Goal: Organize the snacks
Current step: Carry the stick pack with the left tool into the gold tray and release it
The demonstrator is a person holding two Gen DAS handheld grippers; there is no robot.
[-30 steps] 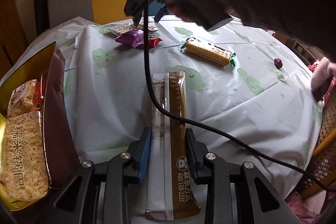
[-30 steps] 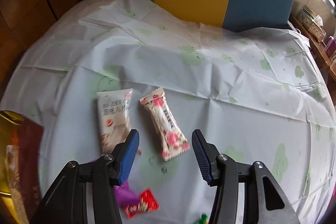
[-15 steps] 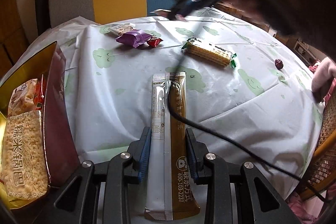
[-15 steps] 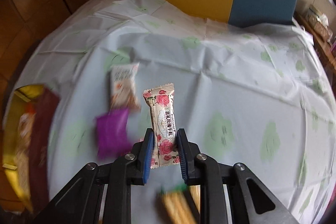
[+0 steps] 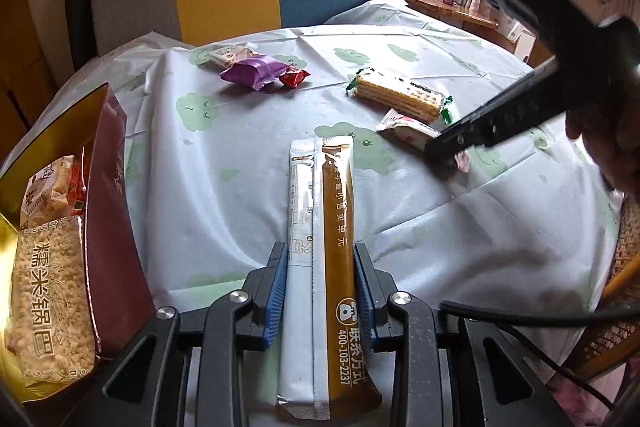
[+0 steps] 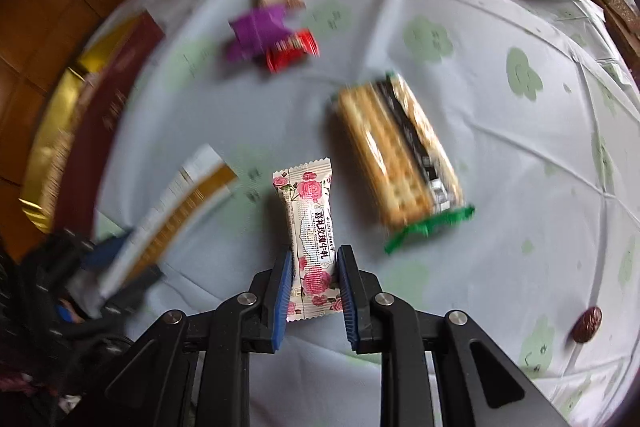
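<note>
At the far left stands the open gold-and-maroon snack box point(image 5: 108, 163), with a puffed-rice pack point(image 5: 48, 291) already lying in it. We judge that both held snacks belong there, so this is the carry-to-box step.

Our left gripper point(image 5: 320, 291) is clamped on a long brown-and-silver stick sachet point(image 5: 320, 227), which juts out ahead over the tablecloth point(image 5: 224, 163). To do this well we should swing it left, lift the free end over the maroon wall, and let go only once most of its length lies inside, beside the rice pack.

Farther off, the purple packet point(image 5: 256, 73), a red candy point(image 5: 294, 78) touching it, and a cracker pack point(image 5: 396, 95) wait on the cloth.

Our right gripper point(image 6: 314, 295) is closed on a rose-print candy point(image 6: 310, 223), pinching its lower half, above the cloth near the cracker pack. We would let the left hand unload first, keeping the trailing cable point(image 5: 540, 317) away from the box.
</note>
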